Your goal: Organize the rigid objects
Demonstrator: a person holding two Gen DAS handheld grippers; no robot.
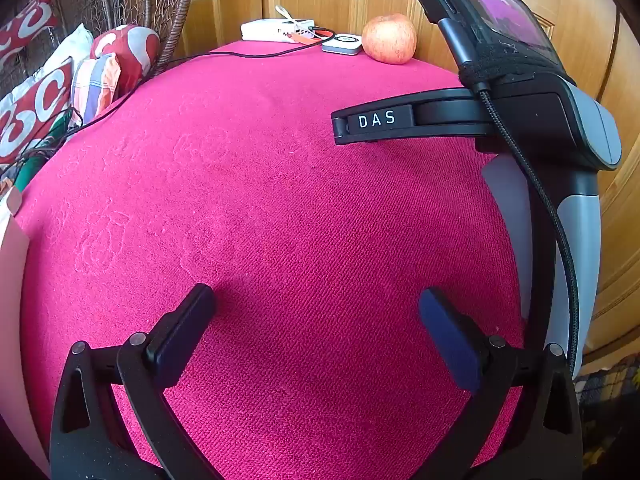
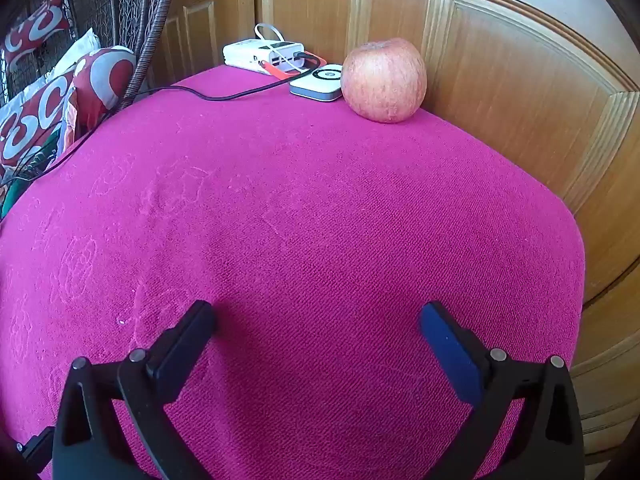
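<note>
A red-yellow apple stands at the far right corner of a table under a magenta cloth. Beside it lies a small white square device, and behind that a white power bank with cables plugged in. The same apple, square device and power bank show far off in the left wrist view. My left gripper hovers open over bare cloth. My right gripper is open too, nothing between its fingers. The right gripper's body fills the right side of the left wrist view.
A black cable runs from the devices across the far left of the cloth and off the edge. Wooden panel doors stand right behind the table. A wicker chair with red patterned cushions sits to the left.
</note>
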